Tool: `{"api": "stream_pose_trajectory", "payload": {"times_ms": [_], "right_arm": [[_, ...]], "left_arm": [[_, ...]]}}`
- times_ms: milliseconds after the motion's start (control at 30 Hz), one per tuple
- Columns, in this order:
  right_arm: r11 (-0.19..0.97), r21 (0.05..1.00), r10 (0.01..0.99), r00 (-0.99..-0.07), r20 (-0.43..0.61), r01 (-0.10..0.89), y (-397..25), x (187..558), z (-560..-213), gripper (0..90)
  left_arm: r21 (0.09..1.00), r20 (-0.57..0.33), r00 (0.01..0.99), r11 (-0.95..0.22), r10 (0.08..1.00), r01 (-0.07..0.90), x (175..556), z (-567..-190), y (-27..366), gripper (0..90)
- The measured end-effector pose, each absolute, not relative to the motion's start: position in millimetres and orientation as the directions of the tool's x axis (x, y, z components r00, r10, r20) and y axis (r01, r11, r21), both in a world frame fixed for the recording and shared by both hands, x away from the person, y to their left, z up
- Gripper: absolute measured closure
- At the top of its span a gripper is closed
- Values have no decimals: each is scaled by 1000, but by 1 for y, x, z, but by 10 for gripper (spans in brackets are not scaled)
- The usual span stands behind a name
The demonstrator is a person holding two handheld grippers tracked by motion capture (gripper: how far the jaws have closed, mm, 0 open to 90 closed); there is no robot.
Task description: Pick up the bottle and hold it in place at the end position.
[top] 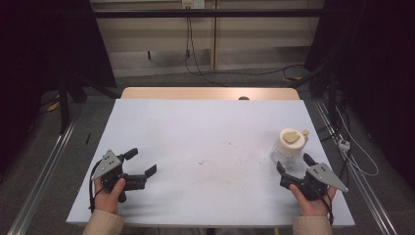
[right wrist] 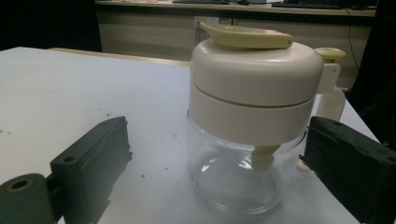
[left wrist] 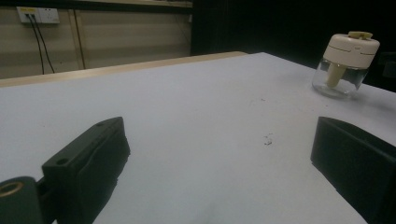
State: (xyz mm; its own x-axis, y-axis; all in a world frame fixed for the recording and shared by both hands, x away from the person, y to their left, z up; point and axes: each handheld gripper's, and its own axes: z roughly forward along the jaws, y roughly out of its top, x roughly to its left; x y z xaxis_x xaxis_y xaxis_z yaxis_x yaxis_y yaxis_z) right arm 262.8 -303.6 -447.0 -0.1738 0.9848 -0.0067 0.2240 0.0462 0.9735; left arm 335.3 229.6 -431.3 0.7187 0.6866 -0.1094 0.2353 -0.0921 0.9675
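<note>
The jar stands upright at the right side of the bench, just ahead of the right tool, whose jaws are spread wide and grasp nothing; in the right gripper view the jar sits between them, closer to the right jaw, though whether that jaw touches it is hard to tell. The left tool rests well apart at the left side, likewise released and empty. The jar looks empty, so probably light, but its clear lower body seems to be glass: stiff, smooth, likely slippery and liable to break if dropped or knocked over. The cream top half is a broad plastic housing with a flat yellow flap on top and a small knob on a side arm. The best hold is probably across the cream band, where the wall is straight and less slick than glass; the side arm and flap look too slight to bear a squeeze. A firm, centred grip should keep it from tipping
</note>
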Motion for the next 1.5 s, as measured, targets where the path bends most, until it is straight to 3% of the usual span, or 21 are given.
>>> {"api": "stream_pose_trajectory", "payload": {"times_ms": [867,1067,1500], "right_arm": [[42,967,985,-171,2,251,-327,299,-449,64],[10,962,981,-191,44,273,-332,303,-450,53],[36,960,972,-232,31,279,-331,312,-448,70]], "left_arm": [[964,-112,737,-106,667,242,335,-432,225,35],[961,-114,740,-115,663,251,336,-433,224,35],[959,-117,734,-118,669,260,334,-433,226,36]]}}
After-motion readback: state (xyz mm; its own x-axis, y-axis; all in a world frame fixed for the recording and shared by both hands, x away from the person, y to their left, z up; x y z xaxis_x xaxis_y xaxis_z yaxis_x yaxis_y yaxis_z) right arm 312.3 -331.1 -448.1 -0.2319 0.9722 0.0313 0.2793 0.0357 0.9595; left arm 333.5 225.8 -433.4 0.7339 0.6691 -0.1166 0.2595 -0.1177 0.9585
